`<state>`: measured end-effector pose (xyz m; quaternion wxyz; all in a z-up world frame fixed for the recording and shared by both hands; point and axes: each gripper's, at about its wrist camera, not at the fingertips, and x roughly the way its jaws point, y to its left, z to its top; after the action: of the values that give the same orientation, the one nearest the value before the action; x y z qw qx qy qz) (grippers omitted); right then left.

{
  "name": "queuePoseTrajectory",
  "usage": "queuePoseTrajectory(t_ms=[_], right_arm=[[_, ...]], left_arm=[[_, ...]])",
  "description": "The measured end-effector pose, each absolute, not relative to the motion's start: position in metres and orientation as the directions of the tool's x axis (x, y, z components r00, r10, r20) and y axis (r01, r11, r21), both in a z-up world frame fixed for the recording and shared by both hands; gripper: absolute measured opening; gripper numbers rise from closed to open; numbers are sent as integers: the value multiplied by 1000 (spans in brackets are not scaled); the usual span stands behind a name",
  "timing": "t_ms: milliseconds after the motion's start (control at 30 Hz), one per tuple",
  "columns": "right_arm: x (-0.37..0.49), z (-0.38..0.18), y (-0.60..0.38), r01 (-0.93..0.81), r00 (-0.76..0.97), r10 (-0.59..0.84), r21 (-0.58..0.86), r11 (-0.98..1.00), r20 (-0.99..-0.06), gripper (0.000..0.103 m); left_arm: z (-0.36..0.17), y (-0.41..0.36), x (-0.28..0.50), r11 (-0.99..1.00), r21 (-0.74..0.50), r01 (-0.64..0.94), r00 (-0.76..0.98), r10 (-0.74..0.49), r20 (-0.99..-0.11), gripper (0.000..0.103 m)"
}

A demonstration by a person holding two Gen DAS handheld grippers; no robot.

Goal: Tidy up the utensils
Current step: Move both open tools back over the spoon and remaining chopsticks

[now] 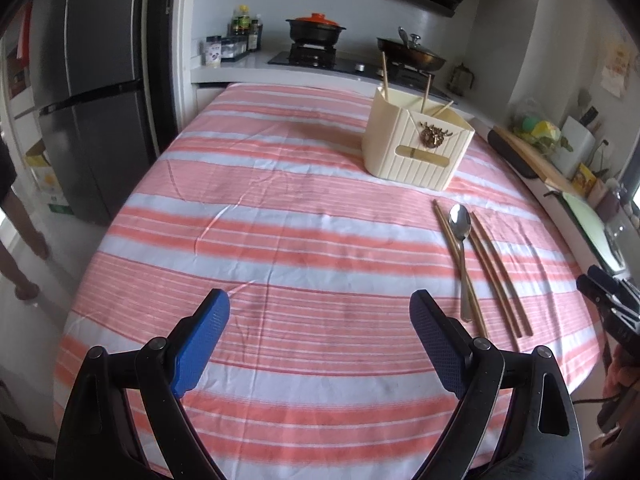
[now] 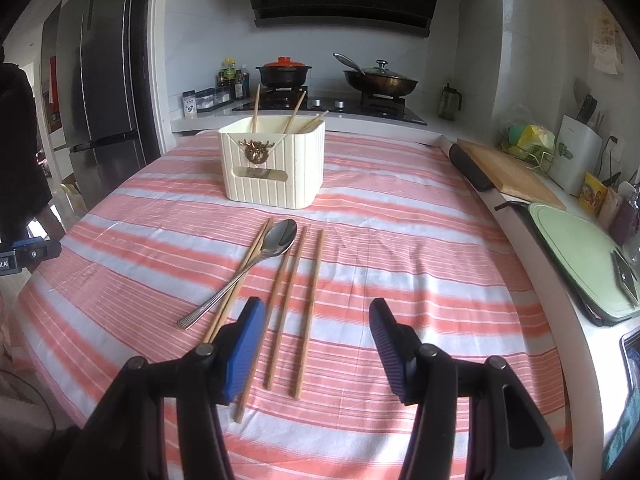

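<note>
Both grippers hang empty, jaws apart: left gripper wide, right gripper narrower. Spoon and loose chopsticks lie just ahead of the right one; cream holder beyond. No lettering is legible.

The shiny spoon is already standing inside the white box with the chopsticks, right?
No. The spoon is not in the white box; it lies on the striped cloth in front of it, among loose chopsticks. The right wrist view shows this. Only chopsticks stand in the box.
</note>
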<state>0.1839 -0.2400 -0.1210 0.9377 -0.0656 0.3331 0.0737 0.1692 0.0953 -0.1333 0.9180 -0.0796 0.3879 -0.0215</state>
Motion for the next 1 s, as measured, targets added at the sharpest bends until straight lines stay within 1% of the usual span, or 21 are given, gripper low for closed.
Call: queuePoseTrajectory(t_ms=[533, 667, 867, 1000], right_arm=[[178, -115, -253, -162, 775, 100, -44, 986, -623, 55], [178, -109, -252, -154, 788, 90, -53, 987, -609, 55], [176, -99, -251, -150, 810, 81, -72, 986, -581, 55], [176, -97, -253, -149, 815, 77, -79, 986, -575, 55]], left_arm=[[-124, 81, 159, 990, -143, 14, 712, -111, -693, 92], [-120, 86, 158, 987, -163, 5, 720, -116, -684, 92], [-115, 93, 154, 989, -149, -14, 735, -91, -672, 92], [-117, 95, 159, 989, -145, -20, 726, -85, -682, 92]])
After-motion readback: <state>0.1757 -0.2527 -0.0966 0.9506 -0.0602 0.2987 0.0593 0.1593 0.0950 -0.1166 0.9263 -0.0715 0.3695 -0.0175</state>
